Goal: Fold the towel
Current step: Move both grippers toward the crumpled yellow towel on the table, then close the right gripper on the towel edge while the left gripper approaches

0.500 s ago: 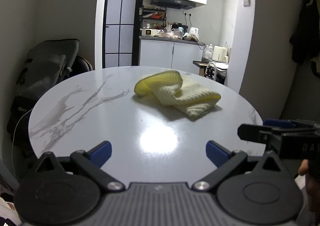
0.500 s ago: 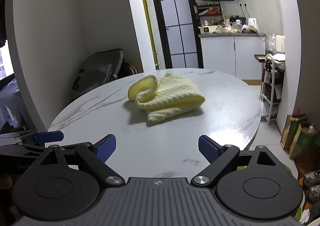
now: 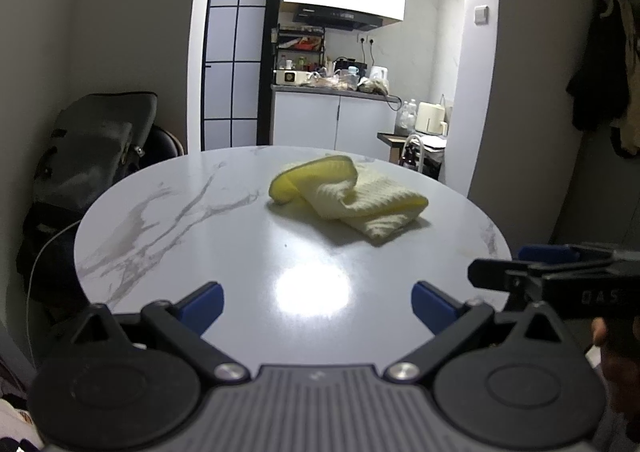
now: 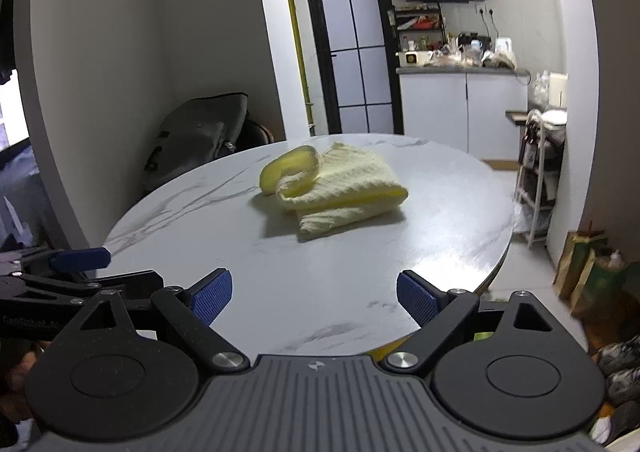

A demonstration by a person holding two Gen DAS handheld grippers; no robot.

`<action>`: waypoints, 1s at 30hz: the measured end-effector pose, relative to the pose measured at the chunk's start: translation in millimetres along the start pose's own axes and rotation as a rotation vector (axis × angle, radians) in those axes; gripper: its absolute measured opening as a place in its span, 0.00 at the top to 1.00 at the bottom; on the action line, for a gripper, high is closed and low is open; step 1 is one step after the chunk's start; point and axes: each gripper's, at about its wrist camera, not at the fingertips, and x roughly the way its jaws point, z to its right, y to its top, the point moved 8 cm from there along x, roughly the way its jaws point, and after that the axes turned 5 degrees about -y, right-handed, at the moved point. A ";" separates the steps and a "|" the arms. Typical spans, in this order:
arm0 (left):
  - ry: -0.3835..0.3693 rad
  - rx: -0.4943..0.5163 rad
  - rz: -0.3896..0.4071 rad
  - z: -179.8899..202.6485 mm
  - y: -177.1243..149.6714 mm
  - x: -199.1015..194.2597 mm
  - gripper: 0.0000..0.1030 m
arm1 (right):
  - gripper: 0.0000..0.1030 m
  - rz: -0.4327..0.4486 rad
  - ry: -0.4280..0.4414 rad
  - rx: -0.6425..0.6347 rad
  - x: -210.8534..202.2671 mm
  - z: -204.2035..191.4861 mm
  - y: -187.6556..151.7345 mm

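Observation:
A pale yellow towel lies crumpled and loosely folded on the far half of a round white marble table. It also shows in the right wrist view. My left gripper is open and empty, held over the near table edge, well short of the towel. My right gripper is open and empty, also at the near edge. The right gripper shows at the right of the left wrist view. The left gripper shows at the left of the right wrist view.
A dark bag rests on a chair behind the table at the left. A kitchen counter and a wire rack stand beyond. Paper bags sit on the floor at the right. The table is bare around the towel.
Both grippers have drawn back and up a little, so the towel sits slightly lower and farther in the views. The towel has not moved.

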 end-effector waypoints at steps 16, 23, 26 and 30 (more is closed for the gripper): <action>-0.017 0.024 0.005 12.8 -4.0 -22.0 0.03 | 0.10 -0.016 0.035 -0.165 -26.7 -8.3 19.8; -0.005 0.039 -0.008 9.6 2.1 -16.4 0.03 | 0.10 -0.124 -0.041 -0.200 -20.7 4.7 38.5; -0.001 0.046 0.003 8.9 7.1 -16.7 0.03 | 0.10 -0.146 -0.071 -0.205 -19.2 9.5 45.1; -0.008 0.050 0.003 8.9 12.4 -14.2 0.03 | 0.10 -0.175 -0.088 -0.215 -14.4 12.7 53.9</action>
